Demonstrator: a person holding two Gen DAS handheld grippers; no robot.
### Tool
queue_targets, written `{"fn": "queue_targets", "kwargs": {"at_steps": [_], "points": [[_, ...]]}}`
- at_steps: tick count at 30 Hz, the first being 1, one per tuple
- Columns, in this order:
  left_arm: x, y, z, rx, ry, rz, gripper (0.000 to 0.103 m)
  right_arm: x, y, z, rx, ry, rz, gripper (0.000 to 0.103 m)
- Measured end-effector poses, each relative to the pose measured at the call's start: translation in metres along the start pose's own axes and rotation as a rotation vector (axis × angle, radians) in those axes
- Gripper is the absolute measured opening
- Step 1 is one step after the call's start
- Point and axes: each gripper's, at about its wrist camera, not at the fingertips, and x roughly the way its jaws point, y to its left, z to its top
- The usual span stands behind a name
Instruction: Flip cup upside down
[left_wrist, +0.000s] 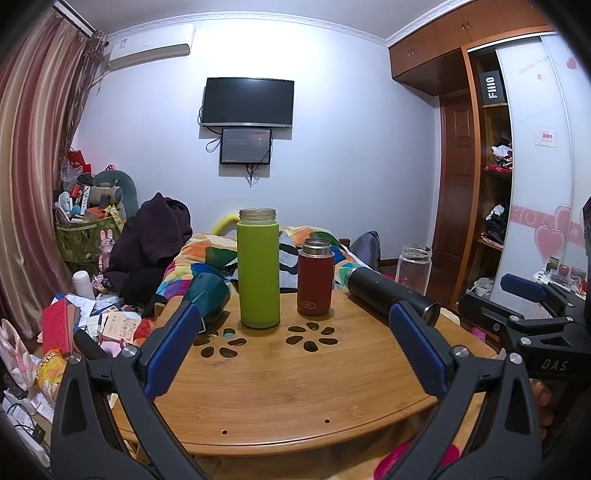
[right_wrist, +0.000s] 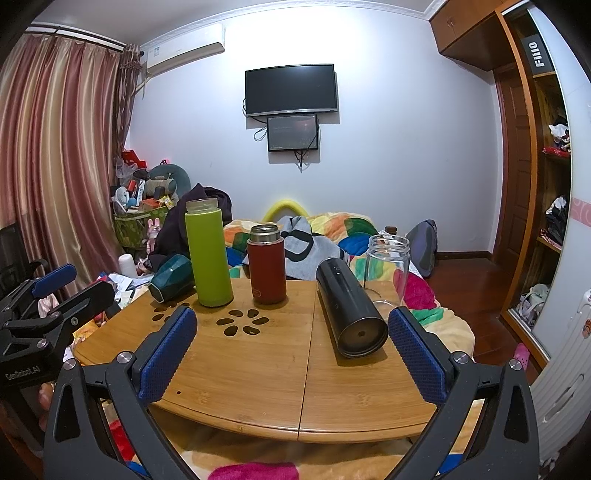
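Cups of several kinds share the bamboo surface (right_wrist: 258, 373), the black cylindrical steel one (right_wrist: 347, 314) lying sideways just ahead of the released right tool (right_wrist: 291, 350), left tool (left_wrist: 291, 347) likewise spread; a careless grasp could roll it off.

**Background: cluttered bedroom, wooden table**

Round bamboo table (left_wrist: 295, 387) with flower-shaped cutouts fills the lower centre. Behind it lies a multicoloured quilt (left_wrist: 207, 254), with a dark clothing heap (left_wrist: 155, 232) to its left. A black TV (left_wrist: 248, 101) hangs on the wall at upper centre, with a small monitor (left_wrist: 246, 146) just below it. Air conditioner (left_wrist: 151, 46) is upper left and striped curtains (left_wrist: 33, 147) run down the left edge. A green basket (left_wrist: 85, 236) full of clutter sits mid left. The wooden wardrobe (left_wrist: 491, 166) on the right holds a black FiiO box (left_wrist: 492, 88). Grey backpack (right_wrist: 423, 243) leans against the far wall.
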Motion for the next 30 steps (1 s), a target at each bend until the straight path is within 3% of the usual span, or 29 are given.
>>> {"fn": "queue_targets", "kwargs": {"at_steps": [30], "points": [[-0.001, -0.0023, 0.0006, 0.005, -0.002, -0.002, 0.103, -0.0012, 0.001, 0.0032, 0.001, -0.004, 0.001, 0.103]]}}
